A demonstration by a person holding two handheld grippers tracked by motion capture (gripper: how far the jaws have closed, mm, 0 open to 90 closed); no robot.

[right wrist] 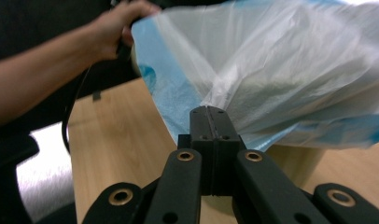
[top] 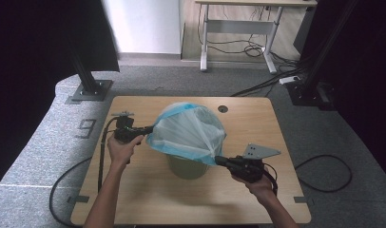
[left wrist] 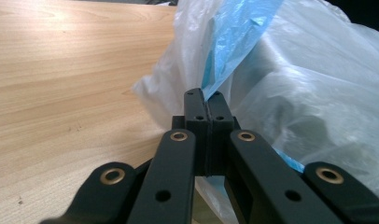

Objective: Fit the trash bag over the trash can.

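**Now: bag stretched over bin, both grippers clamped on rim**

Bag (top: 188, 130) is thin, clear plastic with a blue rim, held spread above the bin (top: 187, 167) mid-table (top: 134, 190). Left gripper (top: 149, 128) is clenched on the blue rim at the bag's left side; jaws pressed together on the film in the left gripper view (left wrist: 207, 105). Right gripper (top: 218, 161) is clenched on the rim at the near right corner; same closed pinch in the right gripper view (right wrist: 210, 116).

Likely step: lower the mouth over the bin's lip. To do it well, keep the rim taut between both grips, drop evenly, don't yank, since thin film probably tears or slips.

Room: bare wood all round the bin, plenty left and near. Right gripper sits fairly near the table's right edge. Cable hole (top: 223, 109) behind the bag, out of the way.
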